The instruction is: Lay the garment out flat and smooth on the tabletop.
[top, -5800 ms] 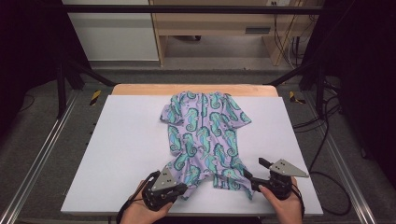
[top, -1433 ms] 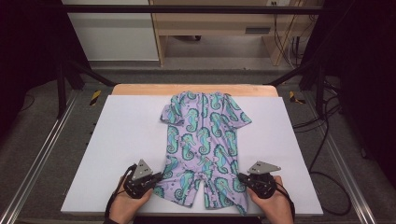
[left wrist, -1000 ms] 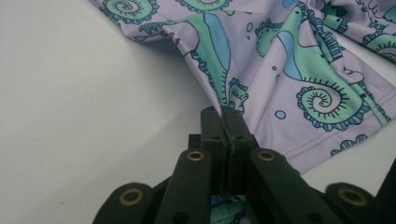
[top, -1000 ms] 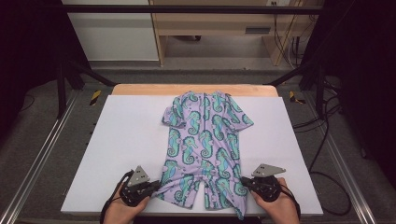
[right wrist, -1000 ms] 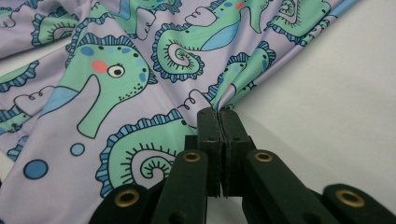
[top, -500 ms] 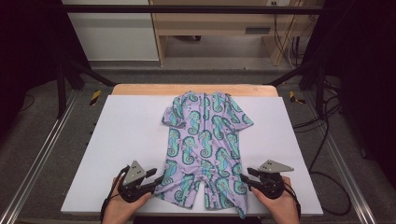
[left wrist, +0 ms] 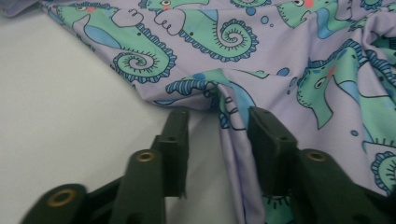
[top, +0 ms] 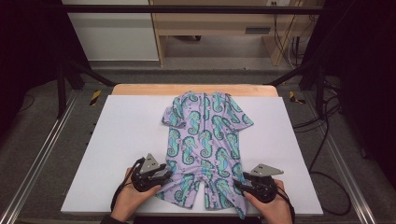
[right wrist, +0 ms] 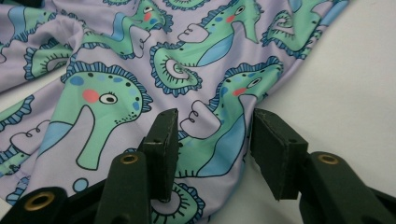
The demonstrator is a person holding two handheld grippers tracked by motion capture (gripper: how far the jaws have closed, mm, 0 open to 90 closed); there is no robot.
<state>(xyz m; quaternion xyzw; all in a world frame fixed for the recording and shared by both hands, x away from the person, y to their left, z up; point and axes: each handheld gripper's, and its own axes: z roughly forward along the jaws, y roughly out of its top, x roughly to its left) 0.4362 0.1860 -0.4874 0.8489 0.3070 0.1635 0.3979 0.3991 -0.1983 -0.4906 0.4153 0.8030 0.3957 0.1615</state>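
A lilac one-piece child's suit with green seahorses (top: 205, 135) lies flat and lengthwise on the white table (top: 126, 126), neck far, legs near. My left gripper (top: 166, 176) sits at the left leg's outer edge, held by a hand. In the left gripper view its jaws stand open (left wrist: 219, 116) with a raised fold of the cloth (left wrist: 280, 46) in the gap. My right gripper (top: 239, 185) is at the right leg's outer edge. Its jaws are open too (right wrist: 215, 116), straddling the hem of the fabric (right wrist: 196, 46) without pinching it.
A wooden strip (top: 187, 89) runs along the table's far edge. Metal rails (top: 42, 154) flank both sides, and cables (top: 327, 121) lie on the floor at the right. Bare white board lies left and right of the garment.
The bunched lower half has been drawn out straight toward the near edge. In the last half second both grippers have stayed at the leg edges, almost still.
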